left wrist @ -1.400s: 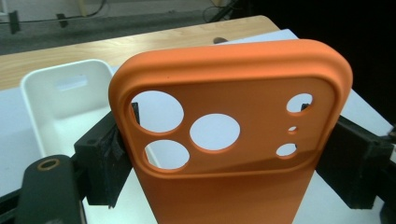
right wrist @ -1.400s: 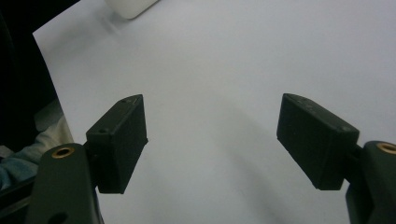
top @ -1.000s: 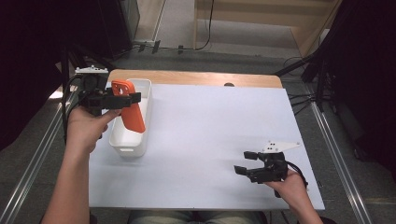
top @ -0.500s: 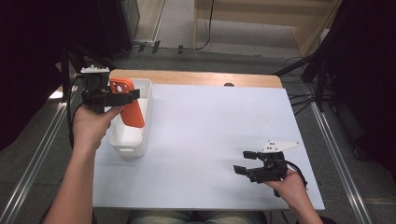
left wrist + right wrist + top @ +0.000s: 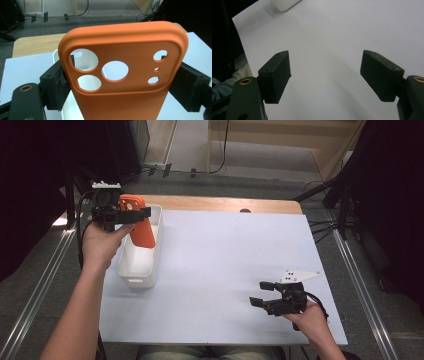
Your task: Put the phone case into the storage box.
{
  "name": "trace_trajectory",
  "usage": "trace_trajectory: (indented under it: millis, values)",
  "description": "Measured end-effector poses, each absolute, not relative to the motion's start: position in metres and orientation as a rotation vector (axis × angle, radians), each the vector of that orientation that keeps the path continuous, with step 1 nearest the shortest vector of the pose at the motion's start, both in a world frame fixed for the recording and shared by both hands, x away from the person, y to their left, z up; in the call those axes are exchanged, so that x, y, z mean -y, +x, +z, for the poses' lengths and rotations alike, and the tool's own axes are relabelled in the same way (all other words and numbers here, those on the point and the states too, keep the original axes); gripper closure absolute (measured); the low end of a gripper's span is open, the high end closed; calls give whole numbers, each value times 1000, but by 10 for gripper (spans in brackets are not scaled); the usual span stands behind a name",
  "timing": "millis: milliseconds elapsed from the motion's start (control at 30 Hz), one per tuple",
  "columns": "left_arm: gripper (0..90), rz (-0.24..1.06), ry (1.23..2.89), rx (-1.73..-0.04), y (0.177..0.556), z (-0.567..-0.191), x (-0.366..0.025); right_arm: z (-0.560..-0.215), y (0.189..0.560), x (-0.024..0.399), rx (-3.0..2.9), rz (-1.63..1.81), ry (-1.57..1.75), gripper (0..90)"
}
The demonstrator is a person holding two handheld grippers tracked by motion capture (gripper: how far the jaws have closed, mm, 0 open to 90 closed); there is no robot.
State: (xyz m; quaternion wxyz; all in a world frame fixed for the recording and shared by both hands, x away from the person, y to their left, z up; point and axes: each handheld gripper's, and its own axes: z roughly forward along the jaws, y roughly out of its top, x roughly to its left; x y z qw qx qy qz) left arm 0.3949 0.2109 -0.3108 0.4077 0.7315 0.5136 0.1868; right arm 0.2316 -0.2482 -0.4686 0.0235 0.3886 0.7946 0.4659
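An orange phone case (image 5: pixel 143 231) with camera cut-outs hangs upright over a white bin (image 5: pixel 131 268) at the table's left side. My left gripper (image 5: pixel 134 213) is shut on the case near its top end, and the lower end dips into the bin. In the left gripper view the case (image 5: pixel 125 42) is clamped at its two side edges between the black pads (image 5: pixel 58 82), with the bin's rim (image 5: pixel 55 53) behind it. My right gripper (image 5: pixel 259 293) rests low at the front right of the table, open, with nothing between its fingers (image 5: pixel 277 75).
A white sheet (image 5: pixel 225 250) covers the table, with a wooden strip (image 5: pixel 220 204) along the far edge. Dark equipment and cables stand beyond the table. A corner of the bin (image 5: pixel 284 3) lies far ahead of the right gripper.
My left hand has carried the orange case a little toward the far edge of the table, still over the bin. The right hand has stayed put.
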Motion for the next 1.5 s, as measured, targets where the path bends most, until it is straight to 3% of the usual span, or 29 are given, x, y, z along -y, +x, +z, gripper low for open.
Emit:
trace_trajectory:
  millis: [1000, 1500]
  values:
    - [146, 586, 1836, -1320, 440, -295, -207, -468, 232, 247, -2453, 1458, 1204, 232]
    - [146, 630, 1845, -1338, 470, -306, -203, -468, 233, 247, -2449, 1460, 1198, 232]
